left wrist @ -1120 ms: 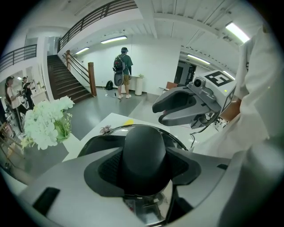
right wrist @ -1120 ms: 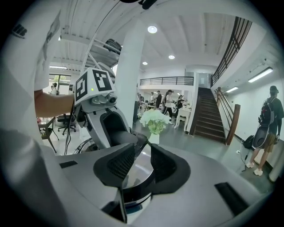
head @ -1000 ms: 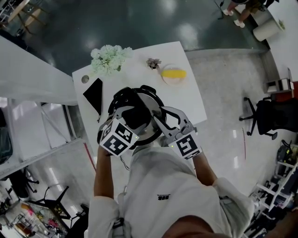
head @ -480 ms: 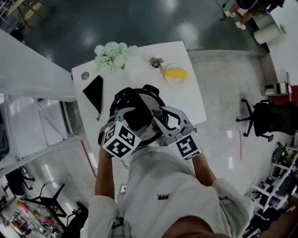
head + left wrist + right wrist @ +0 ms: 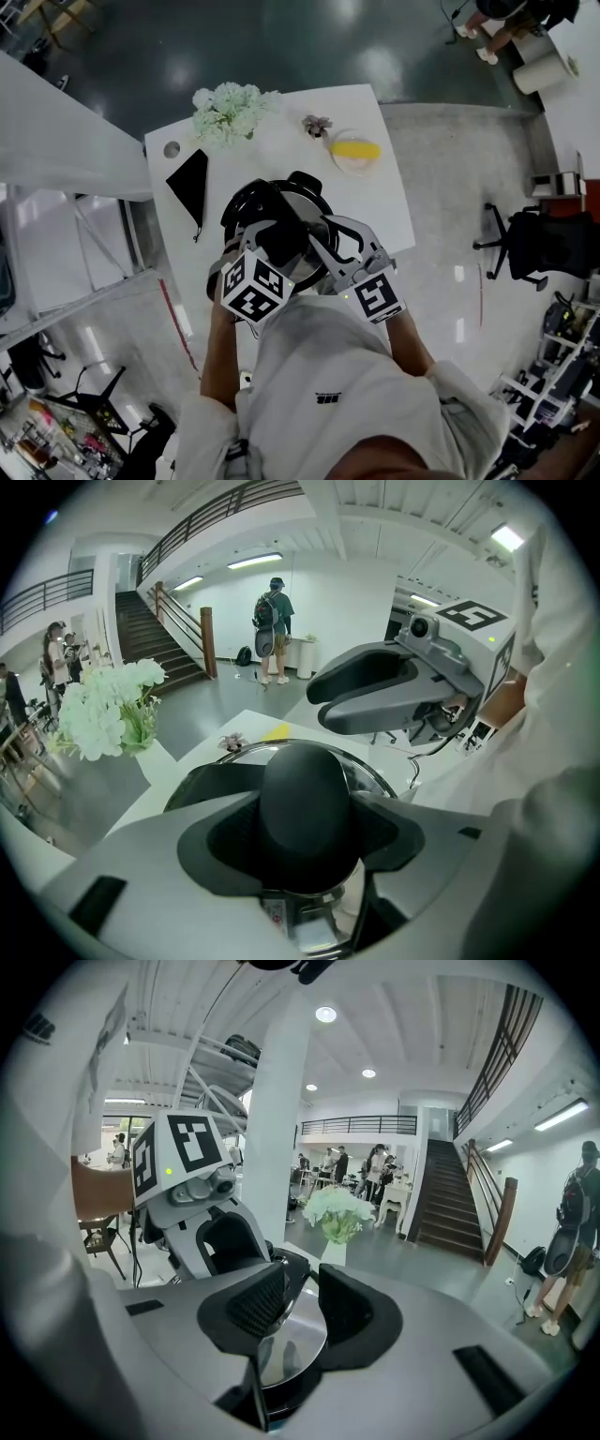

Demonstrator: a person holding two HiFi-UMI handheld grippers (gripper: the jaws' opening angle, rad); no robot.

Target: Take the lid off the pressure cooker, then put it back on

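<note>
On table: one pressure cooker | left tongs clenched on lid knob | right tongs parted above lid

A mirror-polished, smooth finish is shown by the round metal pressure cooker lid, on which reflections are seen. Its domed black knob appears as smooth, matt plastic. The shells of the left gripper and the right gripper are moulded in matt grey plastic, and their black pads are finely ribbed and rubber-like. The white rectangular table looks smooth and satin. The dark floor is glossy, with lamps mirrored in it.
</note>
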